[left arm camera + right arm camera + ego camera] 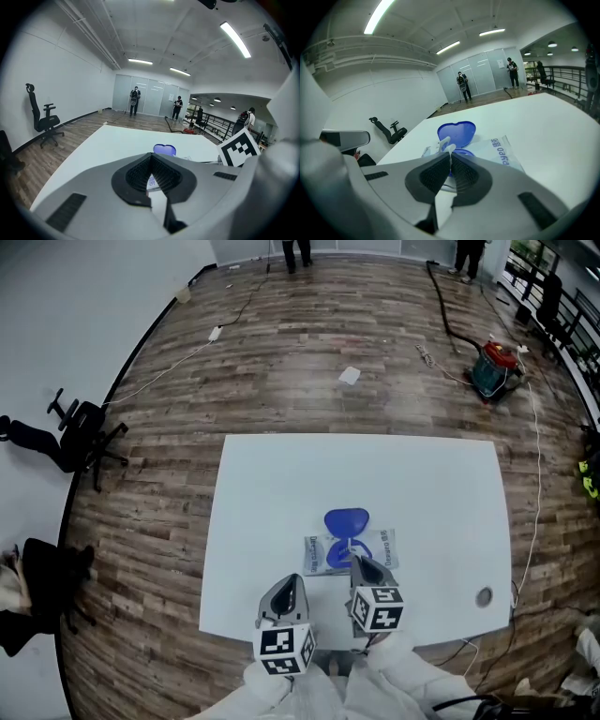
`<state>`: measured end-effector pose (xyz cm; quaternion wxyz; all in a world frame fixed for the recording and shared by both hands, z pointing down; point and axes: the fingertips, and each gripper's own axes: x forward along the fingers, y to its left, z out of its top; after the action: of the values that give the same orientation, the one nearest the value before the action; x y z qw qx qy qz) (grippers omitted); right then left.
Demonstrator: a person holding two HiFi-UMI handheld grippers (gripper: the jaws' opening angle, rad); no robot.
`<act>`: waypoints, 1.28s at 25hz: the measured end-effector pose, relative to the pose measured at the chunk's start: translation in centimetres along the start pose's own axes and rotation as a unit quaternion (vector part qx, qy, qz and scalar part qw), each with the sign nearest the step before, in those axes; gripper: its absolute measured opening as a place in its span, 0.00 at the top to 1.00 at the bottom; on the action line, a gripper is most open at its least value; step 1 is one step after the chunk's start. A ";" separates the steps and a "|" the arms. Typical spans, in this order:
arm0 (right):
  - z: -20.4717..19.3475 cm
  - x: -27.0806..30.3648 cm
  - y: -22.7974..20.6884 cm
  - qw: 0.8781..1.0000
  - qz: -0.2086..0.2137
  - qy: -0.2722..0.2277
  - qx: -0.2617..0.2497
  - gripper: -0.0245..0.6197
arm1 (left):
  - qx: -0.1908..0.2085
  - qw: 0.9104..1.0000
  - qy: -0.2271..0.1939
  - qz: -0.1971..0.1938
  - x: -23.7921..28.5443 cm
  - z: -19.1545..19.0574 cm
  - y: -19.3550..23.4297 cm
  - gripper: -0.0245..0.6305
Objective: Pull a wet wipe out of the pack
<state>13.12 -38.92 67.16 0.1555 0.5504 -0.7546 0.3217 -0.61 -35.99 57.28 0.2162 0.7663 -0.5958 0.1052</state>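
A clear wet-wipe pack with blue print lies on the white table, near its front edge. Its blue heart-shaped lid is flipped open away from me. My right gripper reaches over the pack's opening. In the right gripper view, the right gripper is shut on the white tip of a wet wipe, which sticks up in front of the lid. My left gripper sits by the pack's near left corner. It looks shut with nothing seen between its fingertips; the lid shows beyond.
A round grommet sits near the table's right front corner. On the wooden floor are an office chair at the left, a red and teal vacuum at the far right, cables, and a scrap of paper. People stand far off.
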 end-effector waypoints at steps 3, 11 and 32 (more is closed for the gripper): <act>0.3 -0.2 0.2 1.000 0.002 -0.004 -0.003 0.94 | 0.000 1.000 -0.004 0.000 0.0 0.2 -0.1 0.97; 1.5 -1.1 0.5 1.000 0.008 -0.015 -0.010 0.94 | -0.001 1.000 -0.014 -0.005 -0.1 1.1 -0.9 0.97; 5.9 -3.0 1.1 0.998 0.014 -0.059 -0.024 0.94 | -0.009 0.999 -0.043 -0.009 -1.1 3.2 -1.6 0.97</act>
<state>13.82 -40.37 60.64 0.1199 0.5541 -0.7774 0.2724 0.32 -36.20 53.66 0.1987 0.7731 -0.5989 0.0650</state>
